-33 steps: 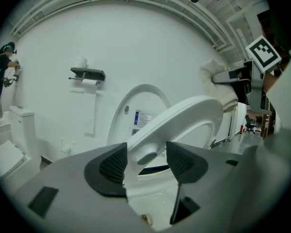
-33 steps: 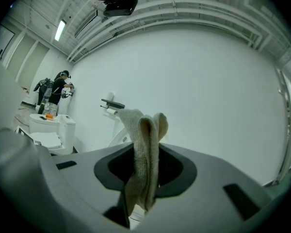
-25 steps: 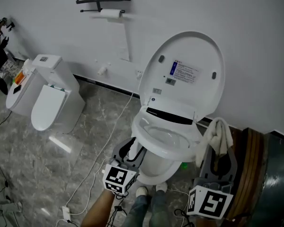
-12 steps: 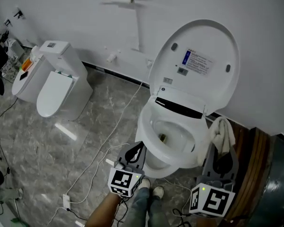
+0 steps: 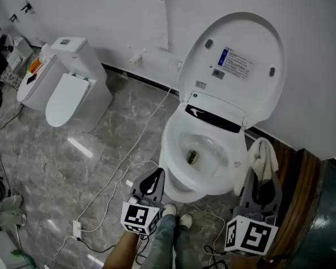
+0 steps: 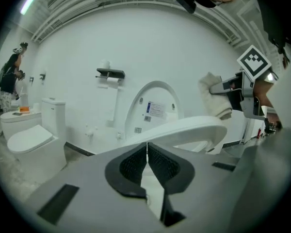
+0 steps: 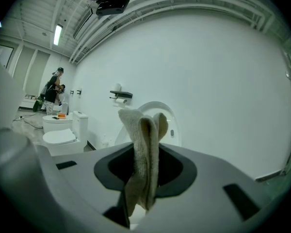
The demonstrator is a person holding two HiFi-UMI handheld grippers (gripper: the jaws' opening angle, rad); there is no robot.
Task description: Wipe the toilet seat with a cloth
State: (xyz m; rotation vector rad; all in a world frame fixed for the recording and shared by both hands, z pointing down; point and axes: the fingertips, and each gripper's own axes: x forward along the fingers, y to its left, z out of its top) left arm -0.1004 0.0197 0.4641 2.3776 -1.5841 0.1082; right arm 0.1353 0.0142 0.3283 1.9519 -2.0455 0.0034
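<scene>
The right gripper (image 7: 144, 165) pinches a folded cream cloth (image 7: 142, 140) that stands up past its jaw tips, just right of the toilet seat (image 5: 172, 153). The left gripper (image 6: 147, 153) has its jaws pressed together on nothing, low before the seat. Behind the seat, the lid (image 5: 241, 55) stands raised against the wall.

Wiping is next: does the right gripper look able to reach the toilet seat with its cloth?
Probably yes: the lid stands up, the seat lies bare, and the right gripper holds the cloth beside it.
</scene>
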